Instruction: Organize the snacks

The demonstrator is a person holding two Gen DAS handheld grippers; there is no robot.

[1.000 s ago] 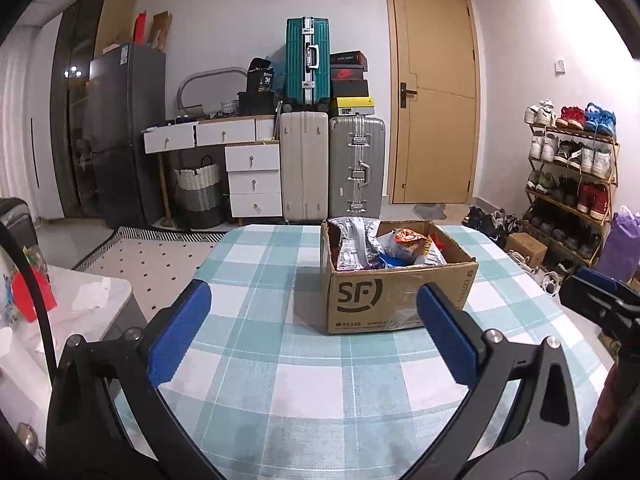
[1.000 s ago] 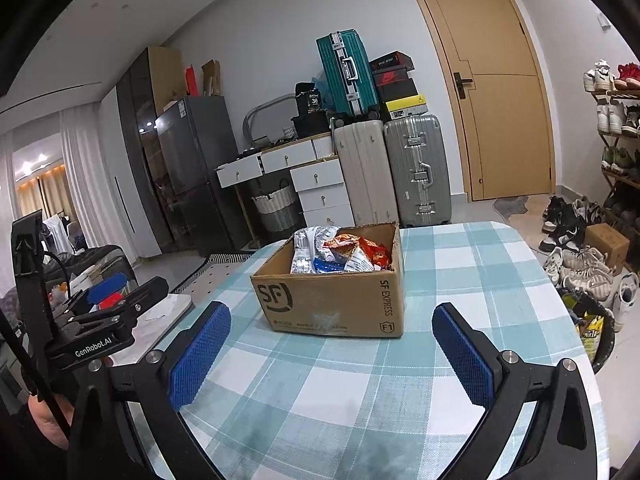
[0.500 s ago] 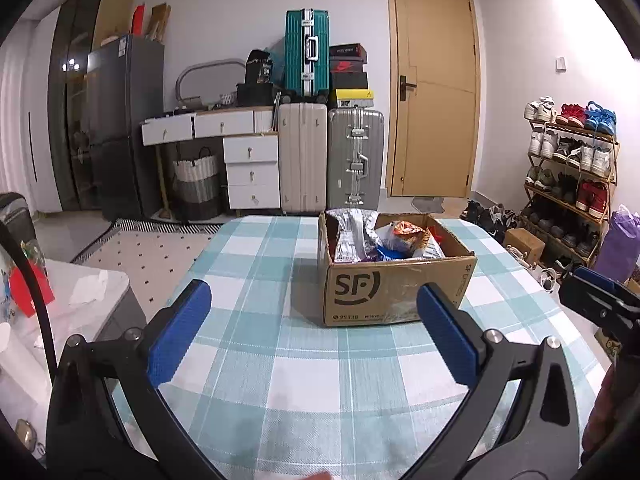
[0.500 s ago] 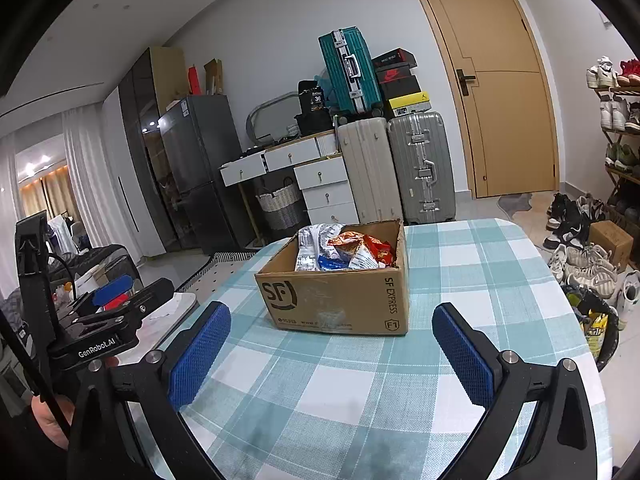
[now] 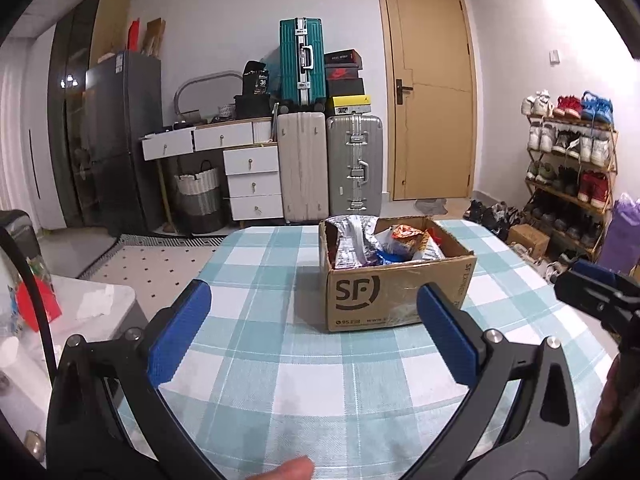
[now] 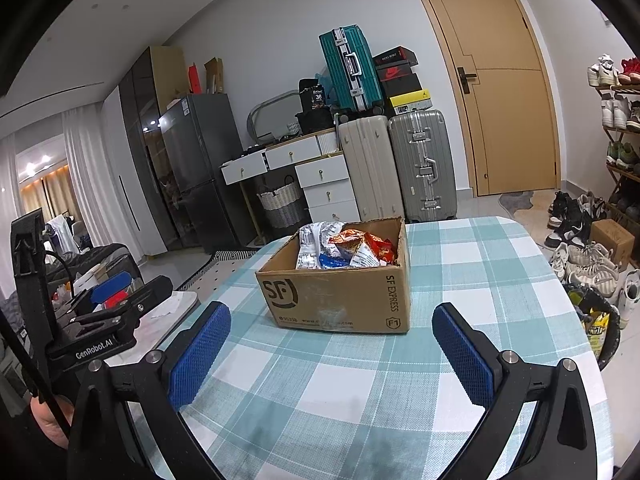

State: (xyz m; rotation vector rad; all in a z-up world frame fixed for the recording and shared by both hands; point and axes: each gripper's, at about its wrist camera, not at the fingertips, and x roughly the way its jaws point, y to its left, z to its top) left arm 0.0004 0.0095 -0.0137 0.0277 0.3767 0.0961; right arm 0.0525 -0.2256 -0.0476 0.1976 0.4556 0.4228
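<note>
The snack packets (image 6: pixel 344 246) lie heaped inside the cardboard box (image 6: pixel 340 296) on the checked table (image 6: pixel 460 280) (none loose outside). Both the left gripper (image 5: pixel 312 332) and right gripper (image 6: pixel 334 350) hover short of it, jaws spread, holding nothing.

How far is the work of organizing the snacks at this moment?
The snack packets all lie inside the brown cardboard box on the checked tablecloth; none shows outside it. The left gripper and right gripper are open, holding nothing. This fits snacks already gathered, or still awaiting unpacking.
</note>
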